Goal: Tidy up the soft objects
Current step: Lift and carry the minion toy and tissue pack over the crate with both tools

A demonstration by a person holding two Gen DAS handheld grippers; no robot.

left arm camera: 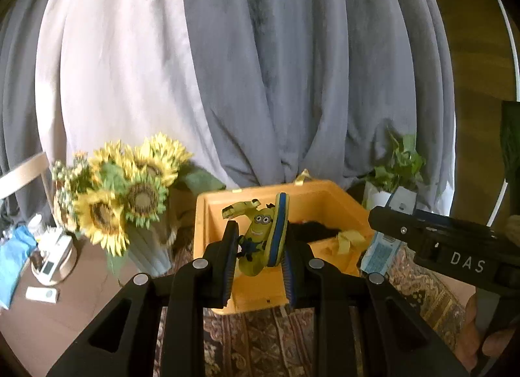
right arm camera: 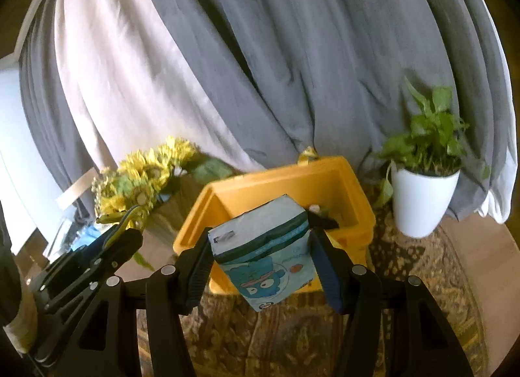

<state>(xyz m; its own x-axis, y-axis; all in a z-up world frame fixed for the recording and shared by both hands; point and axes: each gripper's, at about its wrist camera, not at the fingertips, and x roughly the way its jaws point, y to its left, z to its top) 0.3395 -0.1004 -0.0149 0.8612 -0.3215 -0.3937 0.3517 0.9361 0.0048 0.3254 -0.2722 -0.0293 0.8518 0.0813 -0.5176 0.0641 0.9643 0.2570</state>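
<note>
My left gripper (left arm camera: 258, 257) is shut on a yellow Minion slipper (left arm camera: 265, 237) with a blue-edged sole, held just above the near side of an open yellow bin (left arm camera: 208, 201). My right gripper (right arm camera: 260, 263) is shut on a pale blue tissue pack (right arm camera: 263, 253) with a cartoon face, held over the near wall of the same yellow bin (right arm camera: 354, 182). The right gripper and its pack (left arm camera: 380, 250) also show at the right of the left wrist view. The left gripper (right arm camera: 107, 237) shows at the left of the right wrist view. A dark cloth (left arm camera: 312, 229) and yellow ribbon pieces lie inside the bin.
A vase of sunflowers (left arm camera: 130, 188) stands left of the bin. A white pot with a green plant (right arm camera: 422, 195) stands right of it. Grey and white curtains (left arm camera: 260, 68) hang behind. A patterned rug (right arm camera: 422, 279) lies underneath. Small items sit on a brown surface (left arm camera: 65, 312) at left.
</note>
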